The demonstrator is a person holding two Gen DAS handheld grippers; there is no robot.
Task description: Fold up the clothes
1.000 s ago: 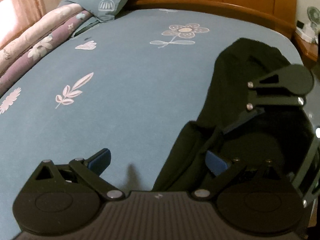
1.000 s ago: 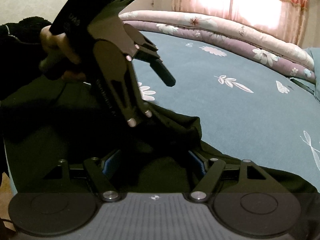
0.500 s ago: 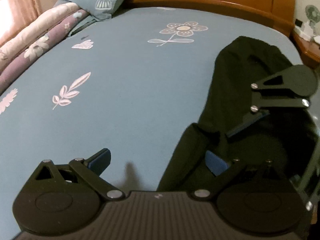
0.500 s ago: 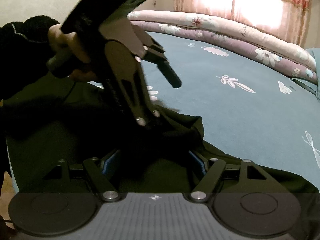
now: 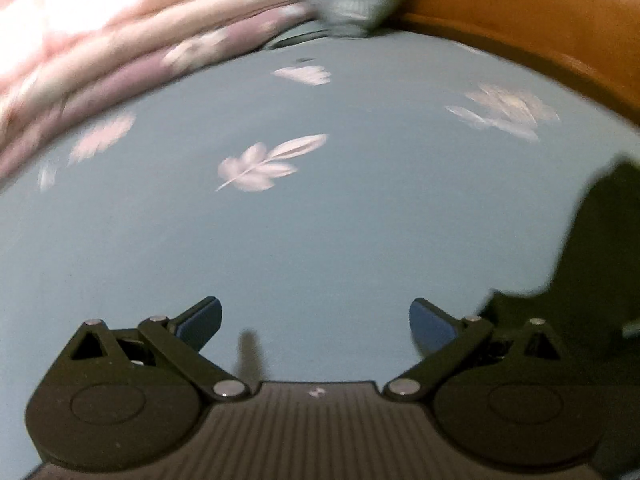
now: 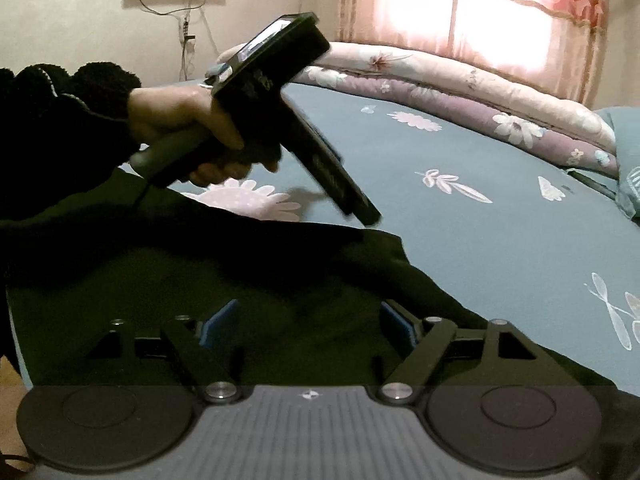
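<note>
Two grippers are wide open and hold nothing: the right gripper (image 6: 308, 326) low over the dark garment (image 6: 200, 272), which lies crumpled at the bed's (image 6: 480, 240) near edge, the left gripper (image 5: 316, 322) above bare sheet beyond.

Matt dark cloth garment (image 6: 248, 280), glossy wooden headboard (image 5: 520, 12)
</note>
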